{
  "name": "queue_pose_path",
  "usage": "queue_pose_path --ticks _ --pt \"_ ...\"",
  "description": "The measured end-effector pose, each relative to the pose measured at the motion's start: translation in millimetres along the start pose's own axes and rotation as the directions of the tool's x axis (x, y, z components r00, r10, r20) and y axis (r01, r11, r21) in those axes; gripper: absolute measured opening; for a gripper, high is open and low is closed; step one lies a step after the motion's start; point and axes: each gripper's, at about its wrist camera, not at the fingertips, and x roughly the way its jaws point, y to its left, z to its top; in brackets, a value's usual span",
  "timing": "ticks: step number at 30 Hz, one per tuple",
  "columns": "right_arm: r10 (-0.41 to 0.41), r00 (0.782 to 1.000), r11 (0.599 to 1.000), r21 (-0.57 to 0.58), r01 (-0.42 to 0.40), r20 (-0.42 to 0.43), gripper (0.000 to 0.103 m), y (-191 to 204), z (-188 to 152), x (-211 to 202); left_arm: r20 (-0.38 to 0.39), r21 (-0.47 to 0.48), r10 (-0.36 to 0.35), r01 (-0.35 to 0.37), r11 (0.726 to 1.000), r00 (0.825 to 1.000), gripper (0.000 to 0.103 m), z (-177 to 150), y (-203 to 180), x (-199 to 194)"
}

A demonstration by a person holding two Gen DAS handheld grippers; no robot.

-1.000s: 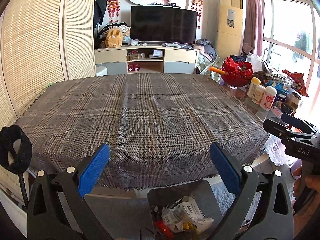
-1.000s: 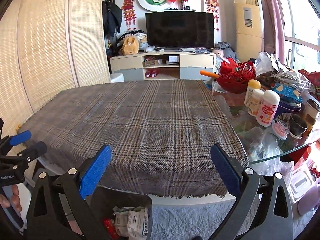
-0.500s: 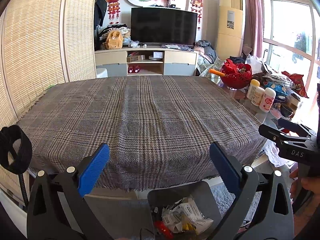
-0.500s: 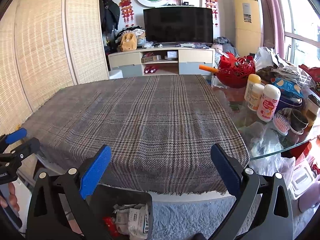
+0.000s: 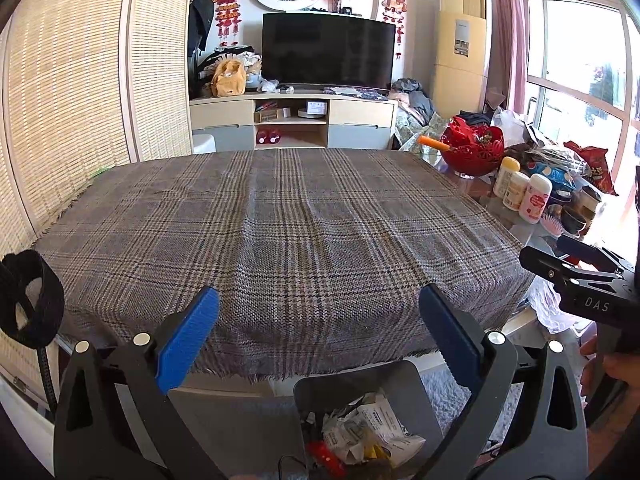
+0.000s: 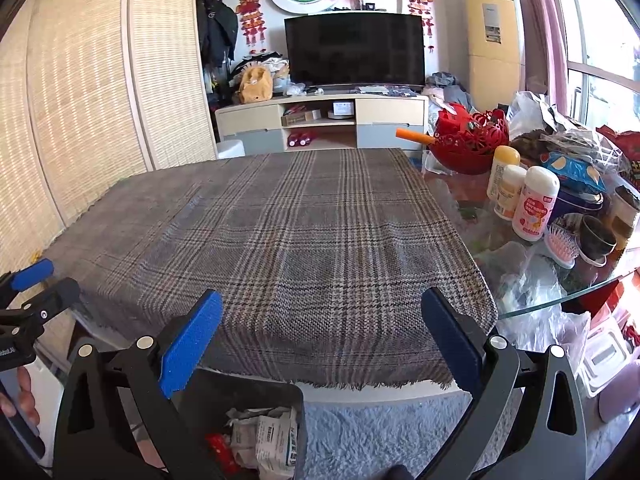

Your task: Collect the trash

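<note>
— Since both grippers gape wide with nothing in them, where's the trash?

— Below my left gripper (image 5: pixel 316 340) and right gripper (image 6: pixel 320 340), in the bin (image 5: pixel 400 380). Crumpled paper (image 5: pixel 372 428) looks light and soft; I'd pinch a fold.

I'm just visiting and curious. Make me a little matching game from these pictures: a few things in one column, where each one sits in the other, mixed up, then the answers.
Things:
1. trash bin
2. red bowl
3. television
4. pink hairbrush

Places:
A. on the cabinet against the far wall
B. on the floor below the near edge of the plaid cloth
C. on the glass tabletop, near its front edge
D. on the glass tabletop, at its far end, behind the white bottles

Pairs: 1-B, 2-D, 3-A, 4-C
</note>
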Motion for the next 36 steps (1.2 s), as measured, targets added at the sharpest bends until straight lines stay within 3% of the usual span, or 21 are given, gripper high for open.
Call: queue_pose_path --ticks 36 --pt "0.01 1.0 1.0 0.024 -0.01 -0.003 0.1 -7.8 0.3 1.6 -0.002 -0.017 0.014 -0.014 1.0 1.0 0.095 1.2 2.3 0.1"
